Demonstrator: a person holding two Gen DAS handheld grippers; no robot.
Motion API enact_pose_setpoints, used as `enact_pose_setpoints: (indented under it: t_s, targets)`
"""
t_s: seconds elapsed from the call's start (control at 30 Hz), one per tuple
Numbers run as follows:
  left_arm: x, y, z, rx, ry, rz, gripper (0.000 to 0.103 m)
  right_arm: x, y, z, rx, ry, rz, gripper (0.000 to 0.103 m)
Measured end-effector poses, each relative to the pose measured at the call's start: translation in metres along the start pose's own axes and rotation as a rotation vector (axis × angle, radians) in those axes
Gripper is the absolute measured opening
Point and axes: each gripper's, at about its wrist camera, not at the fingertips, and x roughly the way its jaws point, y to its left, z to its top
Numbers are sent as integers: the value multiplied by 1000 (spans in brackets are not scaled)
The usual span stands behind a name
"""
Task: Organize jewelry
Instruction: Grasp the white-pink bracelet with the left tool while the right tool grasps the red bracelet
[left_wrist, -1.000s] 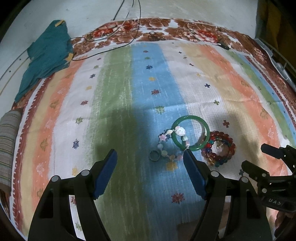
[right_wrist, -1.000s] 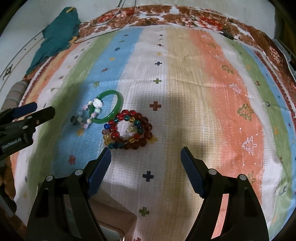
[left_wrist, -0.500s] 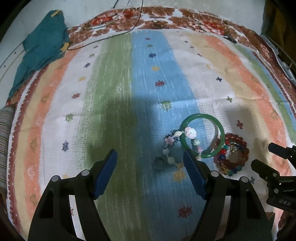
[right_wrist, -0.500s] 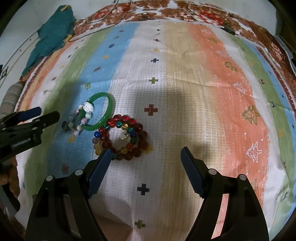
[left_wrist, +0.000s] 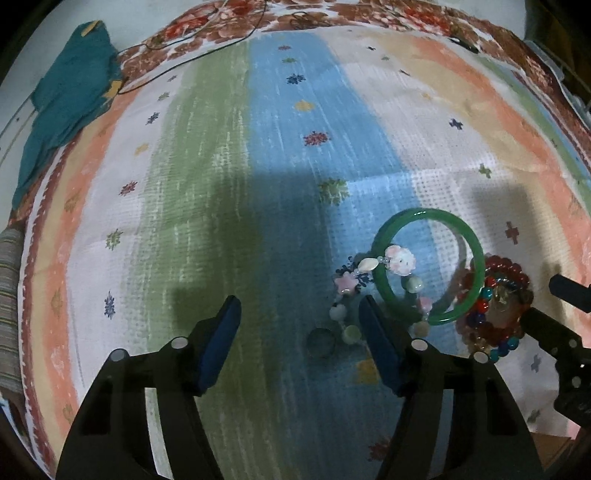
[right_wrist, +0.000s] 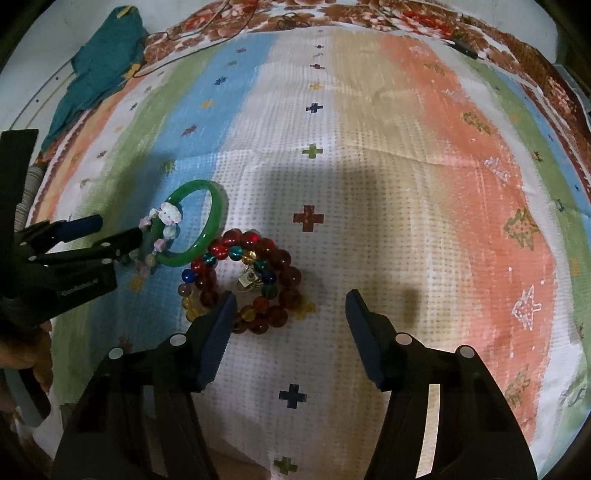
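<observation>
A green bangle (left_wrist: 476, 254) lies on the striped cloth with a pastel charm bracelet (left_wrist: 399, 260) draped over its left side. A small dark ring (left_wrist: 321, 341) lies just left of the bracelet's lower beads. A pile of red and coloured bead bracelets (left_wrist: 496, 321) touches the bangle's right side. My left gripper (left_wrist: 299, 314) is open, low over the cloth, with the ring between its fingers and its right finger next to the charm bracelet. My right gripper (right_wrist: 288, 308) is open, its left finger at the bead pile (right_wrist: 258, 280). The bangle (right_wrist: 218, 221) shows there too.
A teal cloth (left_wrist: 70, 99) lies at the far left edge with a thin black cable (left_wrist: 192, 59) beside it. A striped object (left_wrist: 9, 280) sits at the left border. The patterned cloth's floral border (right_wrist: 332, 14) runs along the far side.
Both grippers have moved forward and down toward the jewelry. The ring now lies between my left gripper's fingers. My right gripper's left finger has reached the bead pile. The jewelry has not moved.
</observation>
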Motion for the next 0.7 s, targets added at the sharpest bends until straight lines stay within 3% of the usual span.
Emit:
enact_pose_setpoints:
  t_s: [0.1, 0.37, 0.47, 0.5, 0.53, 0.7]
  targets:
    - [6, -1, 0, 0, 12, 7, 51, 0, 1, 0, -2, 7, -1, 51]
    - [8, -12, 0, 37, -1, 6, 34, 9, 5, 1, 2, 38, 20, 50]
    - [8, -15, 1, 48, 0, -6, 19, 10, 11, 0, -22, 31, 2, 50]
    - [7, -16, 1, 49, 1, -2, 11, 9, 11, 0, -22, 29, 0, 45]
    - [7, -16, 1, 50, 2, 2, 10, 8, 10, 1, -20, 28, -6, 37]
    - [6, -16, 0, 49, 3, 4, 10, 6, 8, 1, -20, 26, -10, 29]
